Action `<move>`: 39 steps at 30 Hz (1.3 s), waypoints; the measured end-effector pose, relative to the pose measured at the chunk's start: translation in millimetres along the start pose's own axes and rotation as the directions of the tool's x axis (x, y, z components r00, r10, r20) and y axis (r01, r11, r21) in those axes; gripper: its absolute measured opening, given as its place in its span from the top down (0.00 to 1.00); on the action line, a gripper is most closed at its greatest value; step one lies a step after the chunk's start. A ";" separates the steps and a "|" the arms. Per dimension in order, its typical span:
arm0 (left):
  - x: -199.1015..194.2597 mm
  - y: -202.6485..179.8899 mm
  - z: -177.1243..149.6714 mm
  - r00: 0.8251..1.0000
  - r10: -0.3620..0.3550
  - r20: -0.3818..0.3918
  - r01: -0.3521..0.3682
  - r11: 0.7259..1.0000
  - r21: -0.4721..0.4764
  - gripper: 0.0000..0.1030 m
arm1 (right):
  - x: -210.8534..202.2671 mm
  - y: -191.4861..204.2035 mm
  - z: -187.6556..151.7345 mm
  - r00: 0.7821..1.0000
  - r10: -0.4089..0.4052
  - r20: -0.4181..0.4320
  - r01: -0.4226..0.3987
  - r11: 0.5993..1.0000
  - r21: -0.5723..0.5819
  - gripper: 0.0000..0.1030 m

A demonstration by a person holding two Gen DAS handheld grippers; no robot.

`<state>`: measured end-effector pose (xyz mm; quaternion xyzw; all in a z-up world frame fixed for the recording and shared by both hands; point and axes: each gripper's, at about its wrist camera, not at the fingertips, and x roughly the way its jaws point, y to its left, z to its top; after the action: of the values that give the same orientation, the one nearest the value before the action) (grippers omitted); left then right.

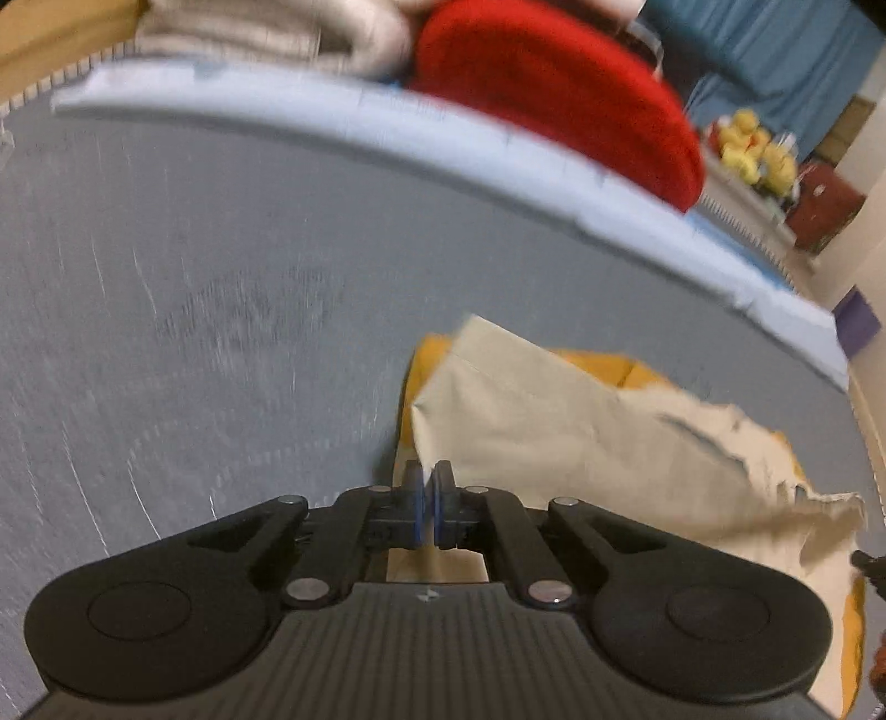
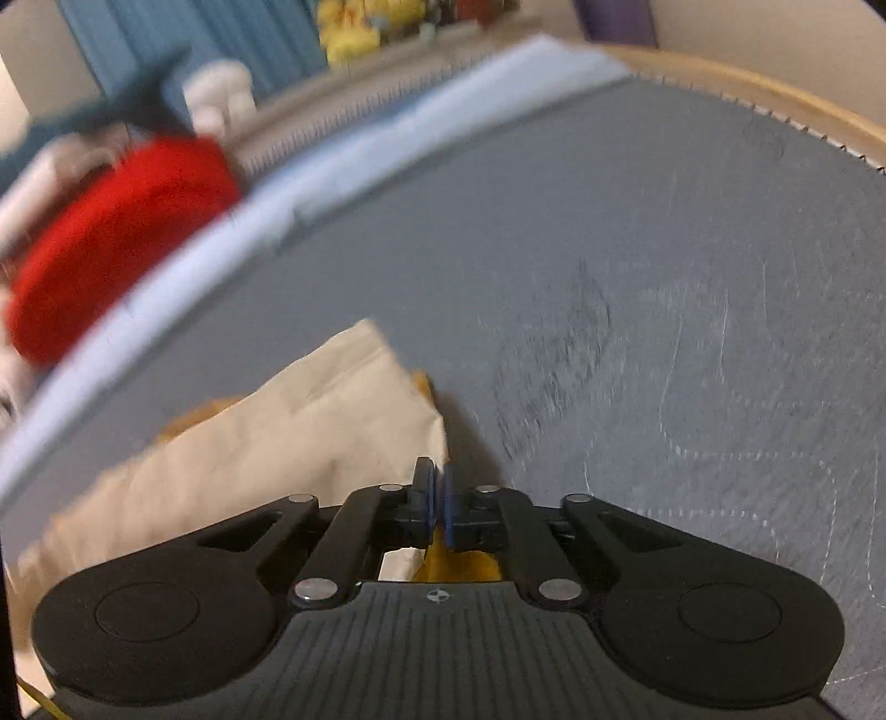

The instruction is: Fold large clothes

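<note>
A large garment, beige [image 1: 554, 426] with a yellow-orange side [image 1: 426, 354], lies on the grey mat [image 1: 194, 277]. My left gripper [image 1: 429, 487] is shut on the garment's left edge, with cloth between the blue pads. In the right wrist view the same beige garment [image 2: 288, 432] spreads to the left, with yellow cloth [image 2: 459, 565] under the fingers. My right gripper [image 2: 437, 493] is shut on the garment's right edge. The right gripper's tip shows at the far right of the left wrist view [image 1: 869, 565]. Both views are blurred by motion.
A pale blue folded sheet [image 1: 387, 122] runs along the mat's far edge. Behind it sit a red cushion [image 1: 554, 88], a grey-white bundle [image 1: 277, 33], yellow plush ducks [image 1: 747, 144] and blue curtains [image 1: 775, 50]. A wooden rim [image 2: 775, 94] borders the mat.
</note>
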<state>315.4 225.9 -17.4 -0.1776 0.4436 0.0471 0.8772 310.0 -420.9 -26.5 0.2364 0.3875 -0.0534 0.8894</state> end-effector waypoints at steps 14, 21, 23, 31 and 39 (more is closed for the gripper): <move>-11.1 -21.7 29.5 0.956 -0.043 0.290 0.041 0.999 0.011 1.00 | -48.3 31.0 18.9 0.936 0.092 0.339 -0.091 0.996 -0.018 0.98; 3.2 -32.8 22.2 0.990 0.069 0.124 -0.071 0.997 0.014 0.61 | -25.0 26.9 3.6 0.990 -0.046 0.137 0.054 0.997 -0.051 0.69; 5.9 -25.3 14.0 0.997 0.045 0.058 -0.046 0.999 0.010 0.61 | -16.2 17.4 -4.5 0.997 -0.067 0.038 0.069 0.996 -0.059 0.66; 19.9 -6.1 -16.6 0.999 0.018 -0.044 -0.019 1.000 -0.009 0.85 | -22.3 -5.3 -39.9 0.992 -0.036 -0.120 0.025 0.996 -0.090 0.70; -24.3 -12.2 -6.5 0.983 -0.001 0.183 0.004 1.000 -0.017 0.99 | -66.8 12.4 -23.9 0.988 0.071 0.139 -0.058 0.994 -0.092 0.99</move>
<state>298.8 214.1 1.7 -0.1807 0.3606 0.0661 0.9127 251.2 -404.8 11.9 0.2052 0.3171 -0.0243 0.9256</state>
